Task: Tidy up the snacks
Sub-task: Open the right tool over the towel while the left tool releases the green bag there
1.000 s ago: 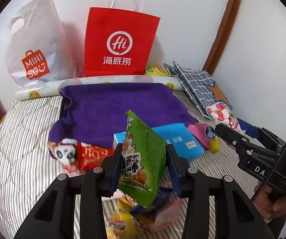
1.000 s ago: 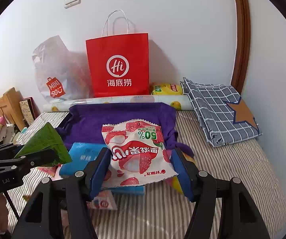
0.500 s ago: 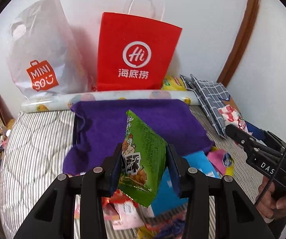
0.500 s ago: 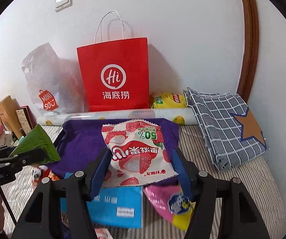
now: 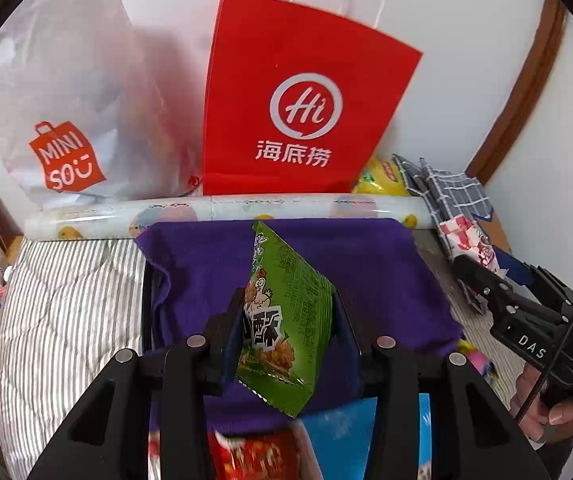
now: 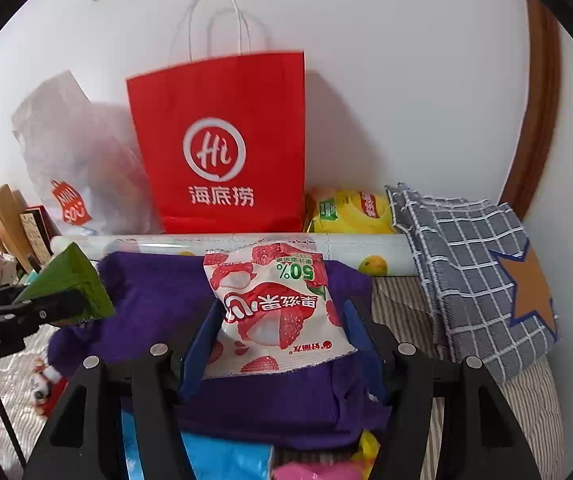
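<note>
My left gripper (image 5: 284, 320) is shut on a green snack packet (image 5: 286, 312) with a cartoon chicken, held upright over the purple cloth (image 5: 366, 264). A white and red lychee jelly packet (image 6: 274, 312) is clamped in my right gripper (image 6: 276, 332), also above the purple cloth (image 6: 158, 296). A red paper bag (image 5: 298, 100) with white handles stands against the wall behind the cloth, beside a white plastic Miniso bag (image 5: 66, 120). From the right wrist view the left gripper with its green packet (image 6: 70, 280) shows at the left edge. The right gripper (image 5: 474, 256) appears at the right of the left wrist view.
A rolled patterned sheet (image 5: 226, 212) lies between cloth and bags. A yellow snack bag (image 6: 346, 210) and a folded checked cloth (image 6: 474, 272) sit at the right. A blue box (image 5: 342, 432), red packet (image 5: 254, 456) and pink packet (image 6: 314, 470) lie near the front on the striped bedding (image 5: 66, 312).
Both grippers have moved forward toward the bags on the wall, each keeping its packet. The loose snacks on the bedding have slid toward the bottom of both views.
</note>
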`<action>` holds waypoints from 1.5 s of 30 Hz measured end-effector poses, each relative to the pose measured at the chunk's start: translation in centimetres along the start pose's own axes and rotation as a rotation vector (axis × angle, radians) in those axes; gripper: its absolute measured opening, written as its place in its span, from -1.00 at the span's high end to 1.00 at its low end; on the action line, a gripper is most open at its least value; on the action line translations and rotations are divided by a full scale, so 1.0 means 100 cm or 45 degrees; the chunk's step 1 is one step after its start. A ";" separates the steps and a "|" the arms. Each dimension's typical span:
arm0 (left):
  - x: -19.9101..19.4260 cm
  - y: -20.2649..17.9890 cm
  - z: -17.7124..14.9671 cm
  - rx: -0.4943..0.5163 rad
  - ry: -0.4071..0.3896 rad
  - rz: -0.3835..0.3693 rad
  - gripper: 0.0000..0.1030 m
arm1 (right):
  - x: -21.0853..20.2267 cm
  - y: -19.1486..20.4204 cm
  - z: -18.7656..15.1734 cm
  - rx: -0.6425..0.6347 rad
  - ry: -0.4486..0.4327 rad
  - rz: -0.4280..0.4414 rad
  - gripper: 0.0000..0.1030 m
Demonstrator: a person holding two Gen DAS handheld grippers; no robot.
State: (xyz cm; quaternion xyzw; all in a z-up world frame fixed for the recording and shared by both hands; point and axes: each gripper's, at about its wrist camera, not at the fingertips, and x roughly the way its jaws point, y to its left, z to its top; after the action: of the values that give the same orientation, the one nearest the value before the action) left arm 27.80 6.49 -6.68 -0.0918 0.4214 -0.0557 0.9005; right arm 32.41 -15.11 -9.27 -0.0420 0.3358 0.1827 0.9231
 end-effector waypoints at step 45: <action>0.050 0.002 -0.007 0.065 0.147 0.058 -0.28 | 0.018 -0.004 -0.017 0.047 0.170 -0.058 -0.64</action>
State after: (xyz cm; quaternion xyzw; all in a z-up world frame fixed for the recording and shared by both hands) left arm 30.45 5.68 -10.95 -0.0560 0.4730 -0.0512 0.8778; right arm 32.80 -15.29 -11.68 -0.0447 0.3990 0.1522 0.9031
